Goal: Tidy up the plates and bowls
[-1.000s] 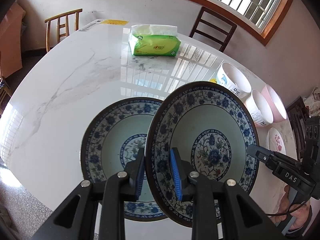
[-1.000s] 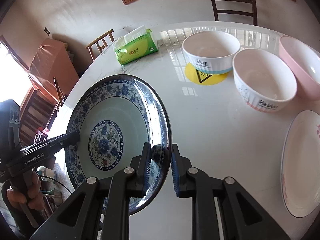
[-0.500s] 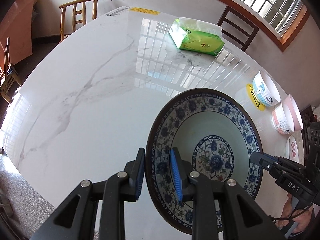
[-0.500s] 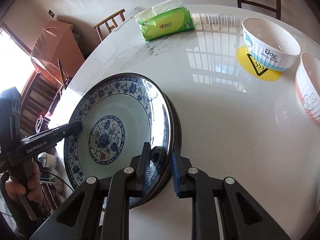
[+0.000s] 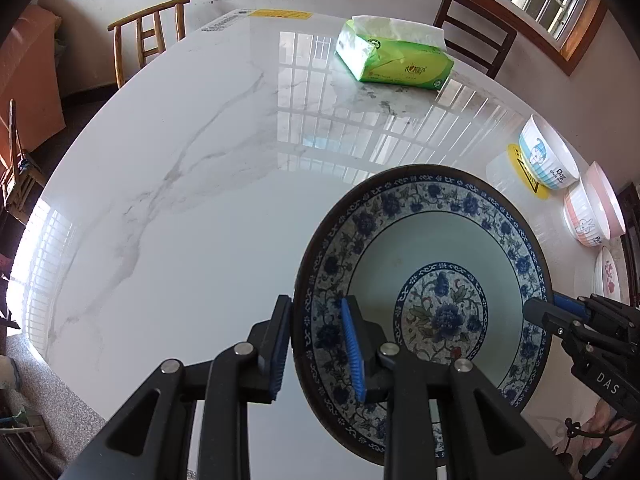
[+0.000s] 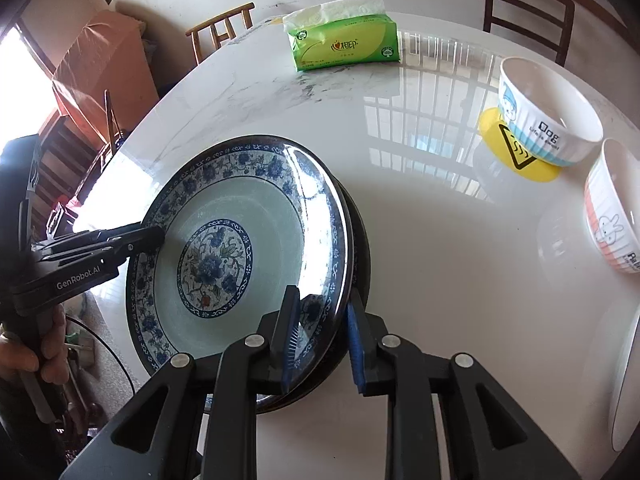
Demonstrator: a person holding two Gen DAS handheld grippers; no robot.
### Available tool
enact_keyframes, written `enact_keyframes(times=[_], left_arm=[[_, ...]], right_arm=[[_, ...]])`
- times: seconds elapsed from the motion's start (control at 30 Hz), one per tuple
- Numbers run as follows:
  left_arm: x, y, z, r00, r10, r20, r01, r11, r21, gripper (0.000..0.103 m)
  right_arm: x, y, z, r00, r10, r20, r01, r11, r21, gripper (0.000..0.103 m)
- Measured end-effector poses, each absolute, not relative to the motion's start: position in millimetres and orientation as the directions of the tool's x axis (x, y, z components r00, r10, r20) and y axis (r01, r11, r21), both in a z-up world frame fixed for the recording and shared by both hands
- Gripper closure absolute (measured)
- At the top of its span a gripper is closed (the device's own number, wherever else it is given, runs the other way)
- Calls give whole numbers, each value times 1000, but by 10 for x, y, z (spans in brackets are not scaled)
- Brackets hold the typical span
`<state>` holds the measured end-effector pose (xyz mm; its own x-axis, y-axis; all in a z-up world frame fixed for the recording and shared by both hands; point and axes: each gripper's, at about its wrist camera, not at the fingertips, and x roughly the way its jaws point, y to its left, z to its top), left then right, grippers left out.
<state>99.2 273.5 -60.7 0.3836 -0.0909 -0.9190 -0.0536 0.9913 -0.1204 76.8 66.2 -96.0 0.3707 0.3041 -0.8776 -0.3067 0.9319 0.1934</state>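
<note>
A blue-and-white floral plate (image 5: 432, 264) (image 6: 240, 240) lies stacked on a second matching plate, whose dark rim (image 6: 360, 248) shows beneath it. My left gripper (image 5: 316, 344) straddles the top plate's left rim, jaws slightly spread. My right gripper (image 6: 320, 340) straddles the right rim of the stack, jaws also slightly spread. Each gripper shows in the other's view: the right one (image 5: 580, 328), the left one (image 6: 100, 244).
A green tissue pack (image 5: 394, 60) (image 6: 344, 42) lies far on the white marble table (image 5: 180, 184). A blue-trimmed bowl (image 6: 548, 116) on a yellow sticker, an orange-striped bowl (image 6: 616, 208), a pink bowl (image 5: 608, 196) and a small floral plate (image 5: 610, 272) stand right. Chairs surround the table.
The held plate was carried over and lowered onto the other matching plate; the lower plate is now hidden beneath it. Both grippers' jaws have loosened on the rim.
</note>
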Motion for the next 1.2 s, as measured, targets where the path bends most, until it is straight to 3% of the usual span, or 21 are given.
enact_keyframes(times=[0.47,0.8,1.0,1.2], left_arm=[[985,2580,-572,395,28,-918,-27,999,19,76],[979,2586,-418,441,44,-897,-69,998,15,76],[878,2520,-92,507,-143,-850,-63,977,-202,70],[881,1818,91,467,-343,-815,68,933,-354,69]], right_arm=[[762,739,-944,341,270,-900,-349,926,146,65],[718,636,-700,376,300,-876,-379,913,150,57],[564,77,-690,345,453,-822,-370,870,325,57],[312,-818,-555,423,406,-810,-276,909,311,57]])
